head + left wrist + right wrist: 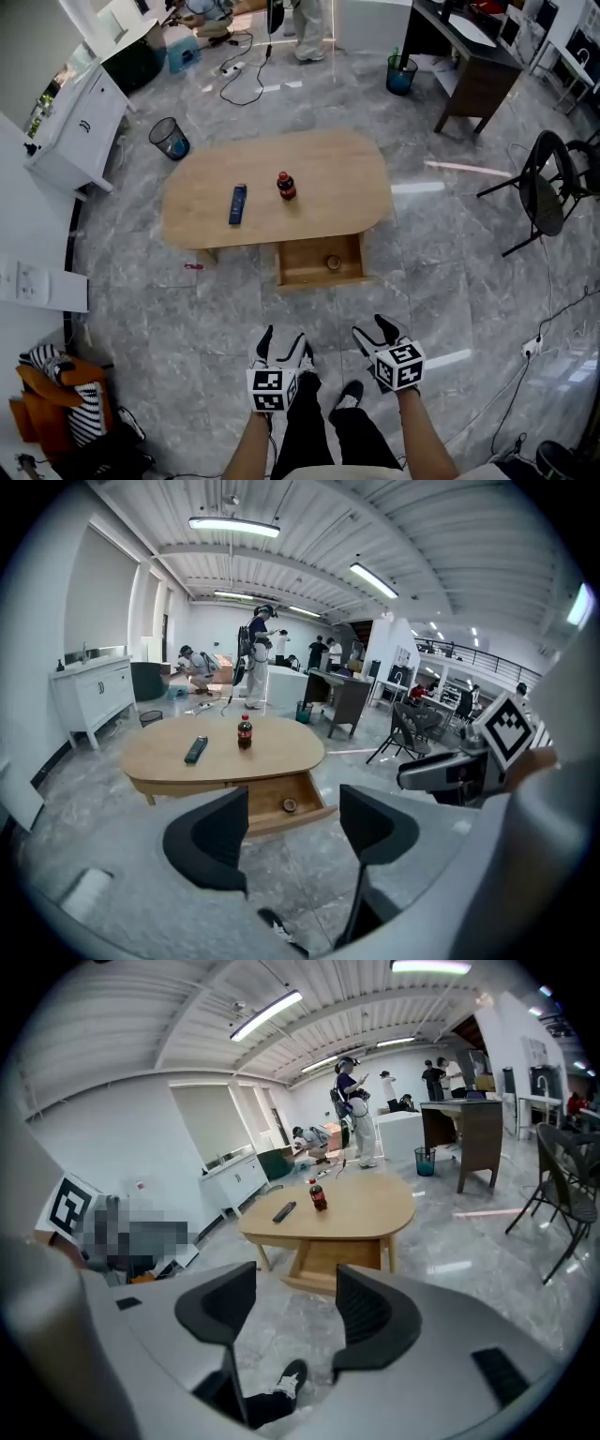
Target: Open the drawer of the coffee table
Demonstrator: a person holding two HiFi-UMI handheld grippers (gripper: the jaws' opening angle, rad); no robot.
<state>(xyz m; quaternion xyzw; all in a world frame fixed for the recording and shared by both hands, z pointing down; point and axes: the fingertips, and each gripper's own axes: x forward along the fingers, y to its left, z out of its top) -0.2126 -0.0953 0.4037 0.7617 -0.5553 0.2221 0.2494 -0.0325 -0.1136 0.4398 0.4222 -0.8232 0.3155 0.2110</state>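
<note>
The oval wooden coffee table (328,178) stands on the marble floor, its drawer (319,262) pulled out toward me with a small round object (333,262) inside. A cola bottle (286,186) and a dark remote (238,203) rest on the tabletop. Both grippers are held well back from the table, over my legs. My left gripper (284,347) is open and empty; its view shows the table (272,752) and drawer (281,803) beyond the jaws. My right gripper (372,334) is open too, nothing between its jaws; the table (375,1213) lies ahead of it.
A mesh bin (170,138) and white cabinet (75,127) stand to the left, a dark desk (469,66) and blue bin (401,75) at the back right, a black chair (544,187) at the right. People stand at the far back. Bags (56,394) lie at lower left.
</note>
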